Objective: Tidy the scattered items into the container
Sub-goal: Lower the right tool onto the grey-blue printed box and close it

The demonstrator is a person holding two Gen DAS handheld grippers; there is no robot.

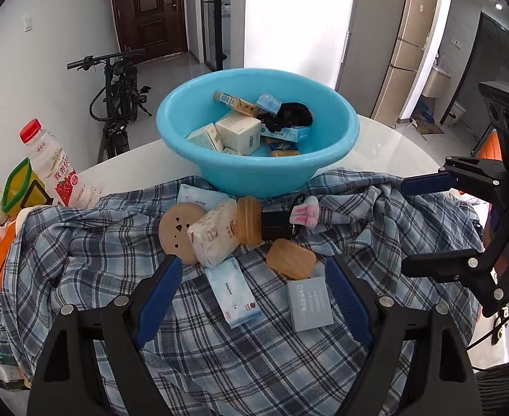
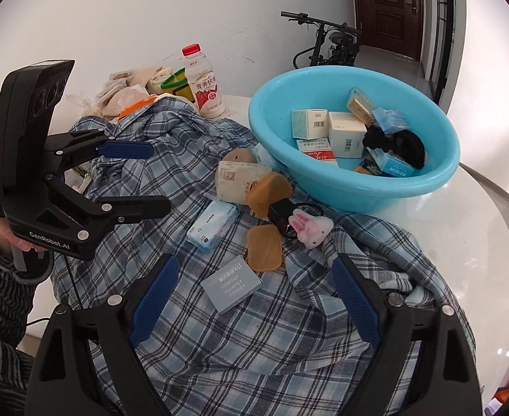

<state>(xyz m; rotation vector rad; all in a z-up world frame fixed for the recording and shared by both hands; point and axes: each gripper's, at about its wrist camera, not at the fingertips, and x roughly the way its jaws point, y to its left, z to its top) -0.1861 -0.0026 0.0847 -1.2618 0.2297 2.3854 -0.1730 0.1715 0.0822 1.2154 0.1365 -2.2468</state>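
Holding boxes and packets: blue basin [image 1: 337, 154].

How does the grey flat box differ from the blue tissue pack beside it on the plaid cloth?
The grey flat box looks rigid with sharp edges; the blue tissue pack looks soft and crinkled. The box is plain grey with white print, the pack pale blue and white. The box lies nearer the grippers. Both lie flat on the plaid cloth, outside the basin.

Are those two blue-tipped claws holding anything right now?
No. The left gripper and right gripper both stand open and empty above the items on the plaid shirt.
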